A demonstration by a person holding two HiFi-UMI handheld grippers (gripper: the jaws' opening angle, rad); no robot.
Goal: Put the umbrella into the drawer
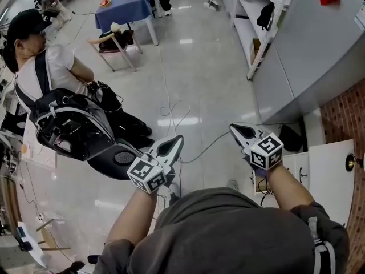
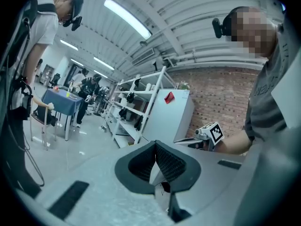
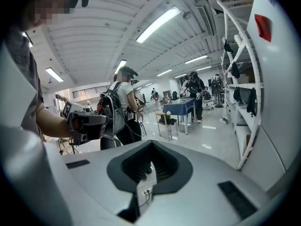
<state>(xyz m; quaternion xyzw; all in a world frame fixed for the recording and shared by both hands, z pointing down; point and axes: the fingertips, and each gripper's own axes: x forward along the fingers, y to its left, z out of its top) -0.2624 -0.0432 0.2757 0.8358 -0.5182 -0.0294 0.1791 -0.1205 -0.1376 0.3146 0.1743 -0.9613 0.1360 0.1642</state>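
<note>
Two grippers show in the head view, both over the floor [image 1: 199, 67]. The left gripper [image 1: 171, 146] is at 6 o'clock and the right gripper [image 1: 242, 132] is toward 4 o'clock, each with jaws pressed together on nothing. A white cabinet [image 1: 328, 178] with a round knob [image 1: 352, 163] stands at 3 o'clock. The umbrella I cannot pick out.

In the left gripper view I see the ribbed pads [image 2: 170, 163] meeting at their tips with nothing pinched, and the right gripper at 3 o'clock.

In the right gripper view the jaws are likewise closed and empty. The left gripper sits at 9 o'clock, with a person wearing a backpack [image 3: 120, 107] beyond it.
</note>
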